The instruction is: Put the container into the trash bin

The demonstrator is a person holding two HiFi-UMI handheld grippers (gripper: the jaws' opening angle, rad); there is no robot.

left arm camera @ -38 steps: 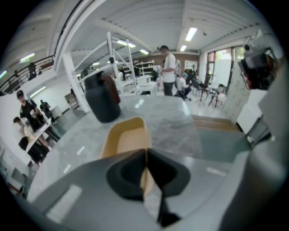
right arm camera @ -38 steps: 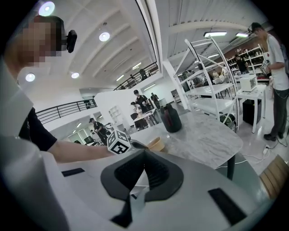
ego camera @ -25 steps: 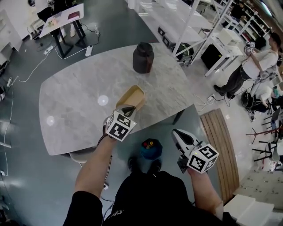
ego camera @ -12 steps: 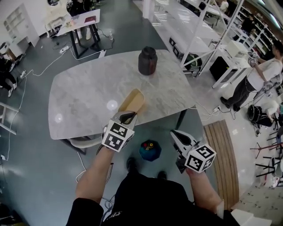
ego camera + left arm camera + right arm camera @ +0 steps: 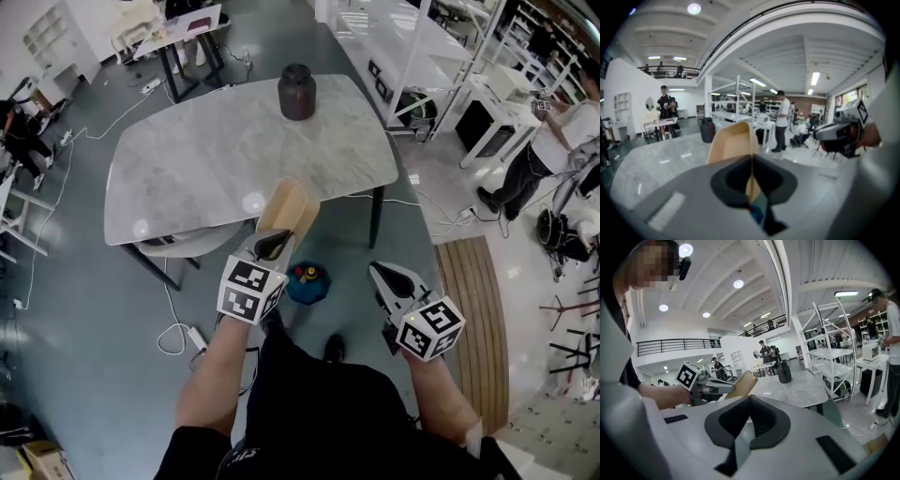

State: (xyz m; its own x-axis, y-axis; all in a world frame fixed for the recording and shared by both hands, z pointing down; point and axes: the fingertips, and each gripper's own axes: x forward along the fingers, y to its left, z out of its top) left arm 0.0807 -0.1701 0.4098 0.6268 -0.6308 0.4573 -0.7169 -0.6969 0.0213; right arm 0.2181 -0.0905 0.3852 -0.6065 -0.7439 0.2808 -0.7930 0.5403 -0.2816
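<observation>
Container (image 5: 286, 208) is clamped by one wall in the left tongs (image 5: 272, 242), which are pressed shut on it. It is held in the air at the bench's (image 5: 216, 159) near edge, with the blue trash bin (image 5: 307, 284) on the floor just nearer. The right tongs (image 5: 380, 272) are closed on nothing.

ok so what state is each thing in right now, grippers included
container: empty, open side up, held clear of the table
left gripper: shut on the container's rim
right gripper: shut, nothing between its jaws
trash bin: on the floor, open, a few items inside
dark jar: upright on the table, lid on
</observation>
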